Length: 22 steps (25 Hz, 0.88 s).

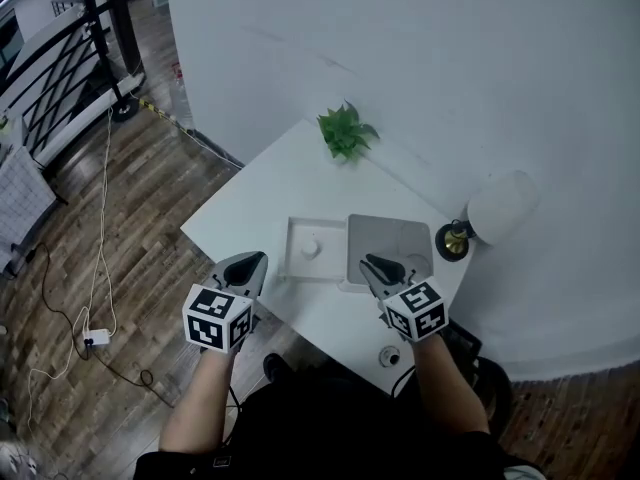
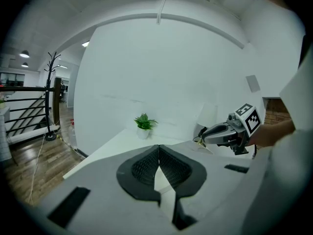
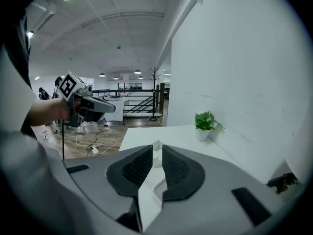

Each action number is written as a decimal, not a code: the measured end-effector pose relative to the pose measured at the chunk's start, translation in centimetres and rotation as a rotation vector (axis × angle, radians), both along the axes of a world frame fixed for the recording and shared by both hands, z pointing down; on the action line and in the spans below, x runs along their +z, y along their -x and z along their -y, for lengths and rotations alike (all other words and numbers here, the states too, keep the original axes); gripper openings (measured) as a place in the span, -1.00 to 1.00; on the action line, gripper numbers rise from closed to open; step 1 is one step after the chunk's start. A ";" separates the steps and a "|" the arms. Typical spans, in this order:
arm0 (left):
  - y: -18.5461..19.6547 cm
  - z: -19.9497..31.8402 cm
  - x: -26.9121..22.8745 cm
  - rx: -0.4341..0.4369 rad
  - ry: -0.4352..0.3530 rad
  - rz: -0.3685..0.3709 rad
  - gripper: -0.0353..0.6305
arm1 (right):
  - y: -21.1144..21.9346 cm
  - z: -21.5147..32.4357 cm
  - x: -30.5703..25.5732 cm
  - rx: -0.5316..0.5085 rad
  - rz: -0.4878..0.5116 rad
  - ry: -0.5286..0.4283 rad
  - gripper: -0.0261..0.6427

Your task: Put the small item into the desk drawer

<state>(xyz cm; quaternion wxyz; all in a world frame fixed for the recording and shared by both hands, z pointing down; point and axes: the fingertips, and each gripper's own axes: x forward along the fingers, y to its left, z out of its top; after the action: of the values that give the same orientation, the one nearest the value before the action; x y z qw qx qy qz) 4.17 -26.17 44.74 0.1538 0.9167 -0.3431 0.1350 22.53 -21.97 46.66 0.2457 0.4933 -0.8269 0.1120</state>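
On the white desk (image 1: 260, 203) a shallow white drawer (image 1: 296, 230) lies pulled out, next to a flat grey box (image 1: 390, 236). A small round white item (image 1: 310, 248) rests inside the drawer. My left gripper (image 1: 252, 260) hovers at the drawer's near left corner; in its own view the left gripper (image 2: 159, 147) has its pads meeting, with nothing held. My right gripper (image 1: 370, 261) hangs over the grey box's near edge. In its own view the right gripper (image 3: 157, 146) shows a narrow gap between the pads, and only the desk shows through it.
A potted plant (image 1: 345, 131) stands at the desk's far corner against the white wall. A white lamp (image 1: 500, 208) stands at the right. A small round fitting (image 1: 390, 356) sits by the near edge. Cables and a power strip (image 1: 95, 338) lie on the wooden floor to the left.
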 end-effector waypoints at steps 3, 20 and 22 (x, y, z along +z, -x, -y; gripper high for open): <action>-1.9 -0.7 -0.6 -0.009 -0.003 0.004 -0.87 | -1.6 -1.2 -0.6 -0.012 0.037 -0.019 -0.81; -8.5 -4.0 -6.1 -0.041 -0.096 0.021 -0.87 | -10.2 -5.1 -8.6 0.007 0.258 -0.211 -0.91; -9.0 -4.7 -7.5 -0.035 -0.126 0.017 -0.87 | -10.1 -5.8 -10.0 -0.001 0.285 -0.250 -0.91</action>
<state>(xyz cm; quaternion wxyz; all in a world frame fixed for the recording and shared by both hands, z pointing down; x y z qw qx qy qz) 13.13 -21.50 37.22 0.0954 0.9173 -0.3681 0.1182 32.59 -16.17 36.62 0.0630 0.4986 -0.8611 0.0768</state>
